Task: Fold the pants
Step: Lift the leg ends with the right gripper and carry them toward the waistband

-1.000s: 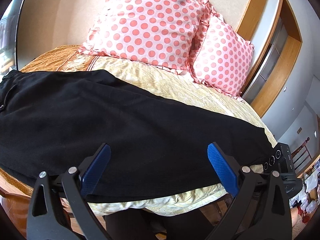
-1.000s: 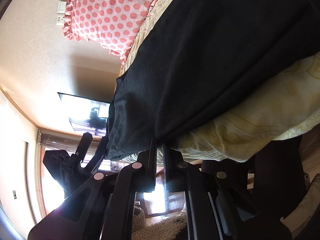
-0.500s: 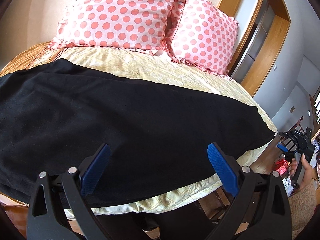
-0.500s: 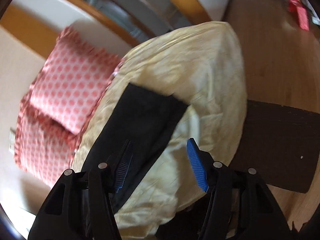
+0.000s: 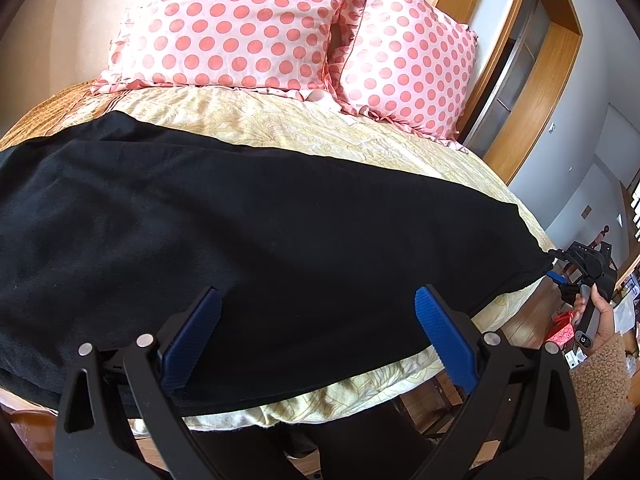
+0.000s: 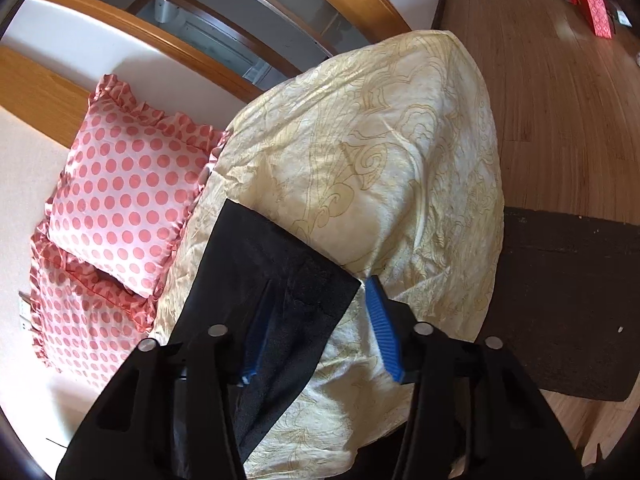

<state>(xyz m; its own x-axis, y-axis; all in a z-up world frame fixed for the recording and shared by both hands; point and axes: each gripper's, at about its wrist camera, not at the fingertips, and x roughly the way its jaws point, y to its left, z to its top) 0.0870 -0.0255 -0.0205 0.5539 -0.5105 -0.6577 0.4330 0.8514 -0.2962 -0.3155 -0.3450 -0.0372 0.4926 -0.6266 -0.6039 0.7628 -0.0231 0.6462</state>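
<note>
Black pants, both grippers open, no grip yet.
Our right gripper [image 6: 316, 320] sits jaws apart straddling the hem corner at the bed's [image 6: 400, 152] right edge; our left gripper [image 5: 320, 336] is spread wide over mid-leg at the near edge. The pants [image 5: 248, 240] lie flat, long axis left to right along the near edge, already doubled. Right is nearer the hem.

Black pants [image 5: 260, 240], pale yellow swirl-patterned bedspread [image 6: 400, 160], pink pillows [image 5: 240, 20] with coral dots
</note>
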